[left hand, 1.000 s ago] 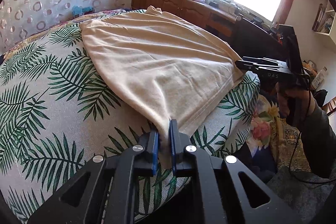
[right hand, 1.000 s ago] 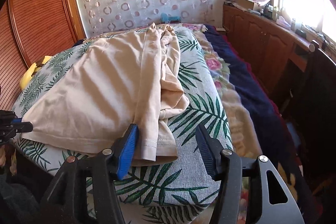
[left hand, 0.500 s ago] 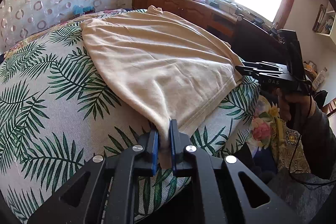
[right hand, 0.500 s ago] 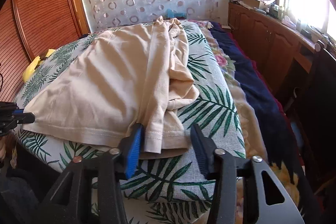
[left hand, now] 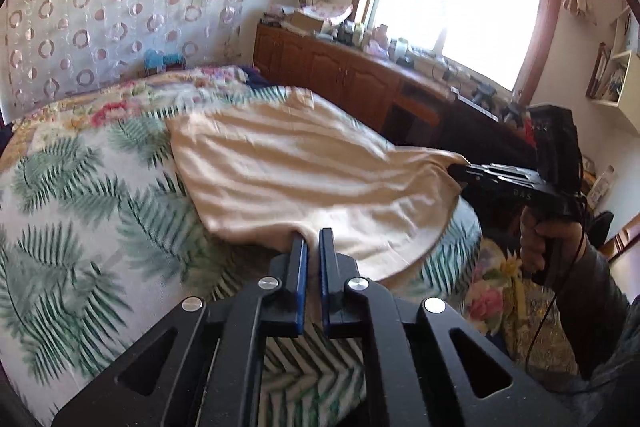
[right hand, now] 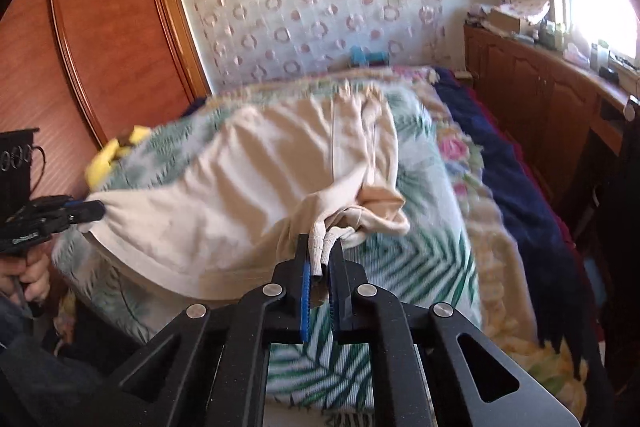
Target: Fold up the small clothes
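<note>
On the left, the left hand-held gripper (left hand: 313,247) is pressed together on one bottom corner of the beige shirt (left hand: 304,167), the cloth pinched between its blue pads; the shirt lies spread over the bed (left hand: 72,227), on the palm-leaf cover, with its hem end lifted off the cover and the far end resting near the flowered blanket (right hand: 456,151); further right, the right hand-held gripper (right hand: 322,251) is clamped on the other bottom corner, where the hem is bunched into a thick white fold between its pads, and a loose flap of the shirt hangs just beside it; a person's hand (left hand: 548,247) grips its handle in the left view. The step in hand looks like raising the hem so it can be carried over toward the collar end; to do it well, both corners should rise together and level, with the hem kept taut between the two grippers so the cloth does not sag in the middle; the right side, already doubled over along its edge, will likely drag or unfold if pulled unevenly, so a slow, even sweep suits it; the bunched corner on the right could slip free if tugged sideways; the far end should stay flat on the bed as an anchor.
</note>
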### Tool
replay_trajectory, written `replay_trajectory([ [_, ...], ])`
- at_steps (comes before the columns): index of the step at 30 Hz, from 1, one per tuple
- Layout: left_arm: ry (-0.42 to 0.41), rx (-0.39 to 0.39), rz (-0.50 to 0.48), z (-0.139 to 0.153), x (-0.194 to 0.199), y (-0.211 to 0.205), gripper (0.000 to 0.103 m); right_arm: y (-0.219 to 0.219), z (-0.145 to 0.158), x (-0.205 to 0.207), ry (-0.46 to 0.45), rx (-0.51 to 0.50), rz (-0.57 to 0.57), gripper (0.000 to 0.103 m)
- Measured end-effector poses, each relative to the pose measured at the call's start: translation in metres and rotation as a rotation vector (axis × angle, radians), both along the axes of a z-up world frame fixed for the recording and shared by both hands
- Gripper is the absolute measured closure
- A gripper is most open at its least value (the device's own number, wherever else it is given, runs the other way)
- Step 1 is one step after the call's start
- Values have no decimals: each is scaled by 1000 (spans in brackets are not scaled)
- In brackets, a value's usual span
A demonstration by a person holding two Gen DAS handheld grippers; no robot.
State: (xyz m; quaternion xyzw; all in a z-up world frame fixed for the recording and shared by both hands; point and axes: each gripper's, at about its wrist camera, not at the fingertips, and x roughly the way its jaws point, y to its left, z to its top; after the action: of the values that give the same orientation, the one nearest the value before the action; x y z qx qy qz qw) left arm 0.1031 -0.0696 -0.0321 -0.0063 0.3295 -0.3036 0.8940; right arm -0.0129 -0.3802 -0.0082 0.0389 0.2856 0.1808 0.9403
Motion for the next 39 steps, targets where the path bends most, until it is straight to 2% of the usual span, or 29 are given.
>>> replay_trajectory([
  [3,-52,-17,32,18,24,4,97,-4,24,9,-63,25,6,96],
  [7,-69,-50,77,25,54,13,99,1,39,29,-106,20,16,96],
  [10,-47,-55,91,21,73,18,100,4,42,44,-116,26,22,96],
  [13,-8,-16,85,9,77,16,99,8,32,55,-97,15,24,96],
  [17,90,80,61,-24,66,8,99,11,22,66,-64,-9,29,96],
  [18,115,99,49,-33,59,6,96,9,24,68,-58,-11,24,96],
  [19,141,110,42,-40,55,5,83,8,24,70,-51,-12,18,96],
  [21,190,122,25,-54,43,5,65,7,25,76,-37,-6,14,96],
  [22,200,118,19,-57,37,5,62,6,25,77,-33,-6,11,96],
  [27,200,136,24,-58,12,3,62,6,23,78,-28,-24,-4,96],
  [31,228,83,-2,-52,0,-2,62,6,23,77,-22,-32,-8,96],
  [34,228,74,-23,-52,-5,-10,62,3,23,75,-22,-25,-13,96],
  [39,309,43,-82,-70,-2,-27,62,1,24,74,-27,-33,-13,96],
])
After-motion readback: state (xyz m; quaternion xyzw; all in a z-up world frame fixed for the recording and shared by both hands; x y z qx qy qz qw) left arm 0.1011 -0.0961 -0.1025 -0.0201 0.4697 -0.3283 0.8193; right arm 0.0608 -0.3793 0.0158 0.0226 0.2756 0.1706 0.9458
